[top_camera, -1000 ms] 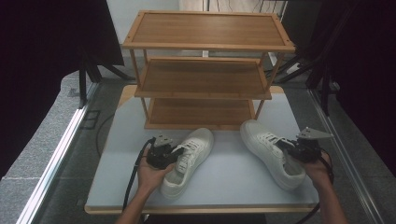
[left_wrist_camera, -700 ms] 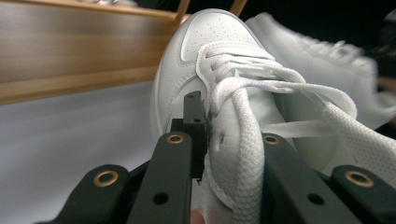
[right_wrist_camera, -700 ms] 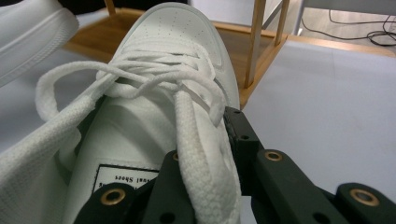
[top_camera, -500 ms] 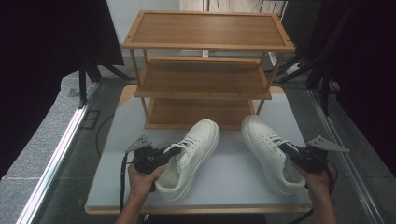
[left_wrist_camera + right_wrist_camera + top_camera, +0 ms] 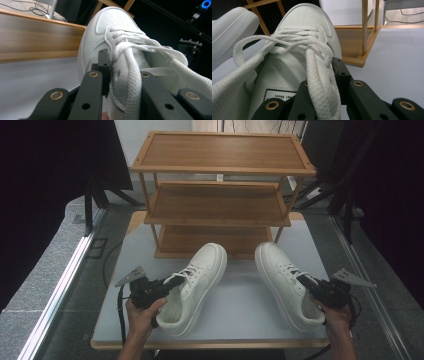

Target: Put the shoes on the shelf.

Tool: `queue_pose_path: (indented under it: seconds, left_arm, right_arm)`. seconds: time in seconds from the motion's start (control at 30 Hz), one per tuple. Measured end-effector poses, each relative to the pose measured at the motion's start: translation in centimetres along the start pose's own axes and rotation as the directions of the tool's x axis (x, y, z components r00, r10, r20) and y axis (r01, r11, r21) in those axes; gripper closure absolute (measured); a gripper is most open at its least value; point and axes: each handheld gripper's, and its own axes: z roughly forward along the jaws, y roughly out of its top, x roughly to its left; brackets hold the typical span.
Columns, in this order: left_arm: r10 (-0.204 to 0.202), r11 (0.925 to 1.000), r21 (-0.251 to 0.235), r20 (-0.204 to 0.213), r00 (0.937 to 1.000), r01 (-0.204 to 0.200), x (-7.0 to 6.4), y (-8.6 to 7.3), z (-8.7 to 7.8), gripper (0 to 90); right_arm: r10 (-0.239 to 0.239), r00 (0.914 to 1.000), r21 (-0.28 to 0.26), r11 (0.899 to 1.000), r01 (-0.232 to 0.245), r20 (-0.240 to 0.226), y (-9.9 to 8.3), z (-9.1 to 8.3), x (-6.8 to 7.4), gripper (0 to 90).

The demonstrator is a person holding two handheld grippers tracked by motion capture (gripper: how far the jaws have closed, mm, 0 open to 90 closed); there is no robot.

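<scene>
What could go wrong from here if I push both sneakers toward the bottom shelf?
1. The left gripper and right gripper each clamp only the soft lace-side edge of a shoe, so the left sneaker or right sneaker may twist or slip out.
2. Loose laces could snag on a jaw.
3. The left sneaker lies angled, so its toe could catch the wooden rack or its post rather than slide in.

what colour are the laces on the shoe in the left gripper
White, matching the shoe; the laces show best in the left gripper view.
</scene>
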Motion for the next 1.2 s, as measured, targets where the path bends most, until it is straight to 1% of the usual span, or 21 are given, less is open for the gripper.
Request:
queue_pose_path:
  seconds: [0.03,0.07,0.1,0.13,0.2,0.43,0.63,0.7,0.77,0.9,0.93,0.97,1.07,1.1,1.17,1.2]
  left_arm:
    - [0.000,1.0000,0.000,0.000,1.0000,0.000,0.0,0.0,0.0,81.5]
    - [-0.012,0.9998,-0.016,0.003,0.9999,0.012,0.1,0.1,-0.4,81.5]
    - [-0.012,0.9998,-0.016,0.003,0.9999,0.012,0.1,0.1,-0.4,81.4]
    - [-0.027,0.9994,-0.022,0.015,0.9995,0.027,0.2,0.2,-0.7,81.4]
    - [-0.034,0.9990,-0.029,0.021,0.9992,0.034,0.3,0.3,-0.9,81.4]
    - [-0.038,0.9982,-0.047,0.013,0.9992,0.038,0.3,0.5,-1.3,81.5]
    - [-0.045,0.9967,-0.066,0.016,0.9989,0.046,0.3,0.9,-1.5,81.4]
    - [-0.045,0.9958,-0.079,0.022,0.9987,0.047,0.1,1.4,-1.5,81.4]
    - [-0.041,0.9960,-0.079,0.033,0.9986,0.043,0.0,1.8,-1.5,81.4]
    - [-0.027,0.9969,-0.073,0.053,0.9983,0.031,-0.4,2.4,-1.3,81.4]
    - [-0.025,0.9971,-0.071,0.059,0.9979,0.029,-0.6,2.7,-1.0,81.5]
    - [-0.025,0.9971,-0.071,0.059,0.9979,0.029,-0.6,2.7,-1.0,81.5]
    - [-0.014,0.9976,-0.066,0.055,0.9984,0.017,-1.2,3.6,-0.6,81.5]
    - [-0.014,0.9976,-0.066,0.055,0.9984,0.017,-1.2,3.6,-0.6,81.4]
    - [-0.006,0.9972,-0.074,0.051,0.9987,0.009,-1.5,4.2,-0.4,81.4]
    - [-0.005,0.9971,-0.075,0.053,0.9986,0.009,-1.7,4.4,-0.4,81.4]
  right_arm:
    - [0.005,1.0000,-0.003,1.000,-0.005,0.000,0.0,0.0,0.0,82.2]
    - [0.010,0.9999,-0.009,1.000,-0.010,-0.001,0.0,0.0,0.0,82.2]
    - [0.010,0.9999,-0.009,1.000,-0.010,-0.001,0.0,0.0,0.0,82.2]
    - [0.022,0.9997,-0.017,1.000,-0.022,-0.005,-0.1,0.0,0.0,82.3]
    - [0.033,0.9994,-0.015,0.999,-0.033,-0.011,-0.2,-0.1,0.0,82.3]
    - [0.042,0.9991,-0.019,0.999,-0.042,-0.008,-0.3,-0.2,0.2,82.2]
    - [0.058,0.9982,-0.043,0.997,-0.059,-0.014,0.1,-0.5,0.6,82.3]
    - [0.058,0.9983,-0.070,0.996,-0.058,0.000,0.7,-0.8,1.2,82.3]
    - [0.060,0.9982,-0.089,0.994,-0.060,0.000,1.1,-1.0,1.5,82.4]
    - [0.060,0.9981,-0.111,0.992,-0.062,-0.015,1.8,-1.3,2.1,82.4]
    - [0.053,0.9982,-0.118,0.991,-0.056,-0.027,2.4,-1.5,2.7,82.4]
    - [0.053,0.9982,-0.118,0.991,-0.056,-0.027,2.4,-1.5,2.7,82.4]
    - [0.038,0.9982,-0.127,0.991,-0.044,-0.045,3.3,-1.5,3.8,82.4]
    - [0.038,0.9982,-0.127,0.991,-0.044,-0.045,3.3,-1.5,3.8,82.4]
    - [0.033,0.9981,-0.136,0.990,-0.040,-0.051,3.8,-1.4,4.4,82.4]
    - [0.025,0.9980,-0.133,0.991,-0.033,-0.058,4.2,-1.5,4.7,82.4]
